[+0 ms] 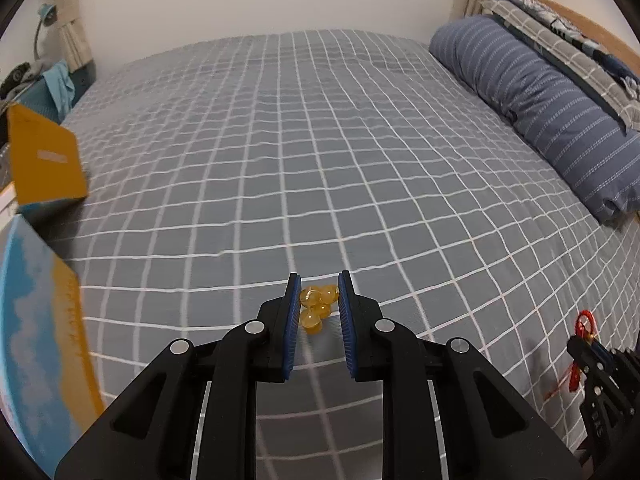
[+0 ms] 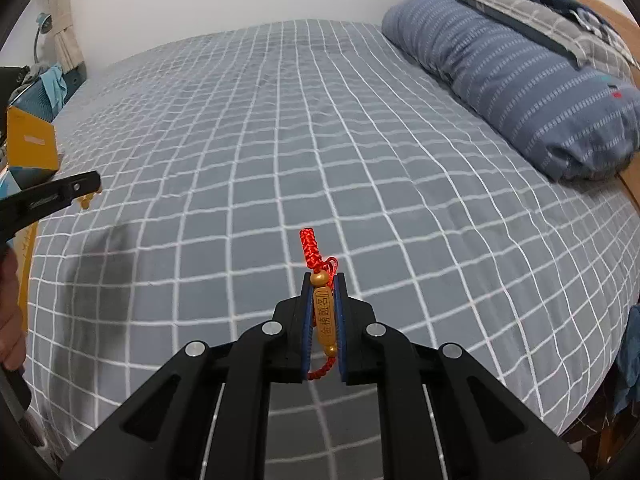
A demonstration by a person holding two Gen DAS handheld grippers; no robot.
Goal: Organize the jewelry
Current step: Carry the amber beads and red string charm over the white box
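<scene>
My left gripper [image 1: 319, 280] is shut on a yellow amber bead bracelet [image 1: 317, 305], bunched between its blue pads above the checked bedspread [image 1: 280, 152]. My right gripper [image 2: 323, 280] is shut on a red cord bracelet with a gold engraved bar [image 2: 323, 314]; the red knotted end sticks up past the fingertips. The right gripper with the red cord also shows at the right edge of the left wrist view [image 1: 586, 344]. The left gripper shows at the left edge of the right wrist view [image 2: 60, 194]. An open yellow and blue box [image 1: 44, 160] lies at the bed's left edge.
A blue striped pillow [image 1: 540, 108] and folded bedding [image 1: 560, 36] lie along the right side by the headboard. A blue and yellow box lid [image 1: 36, 332] is at the near left. A lamp and clutter [image 1: 44, 60] stand beyond the bed's left edge.
</scene>
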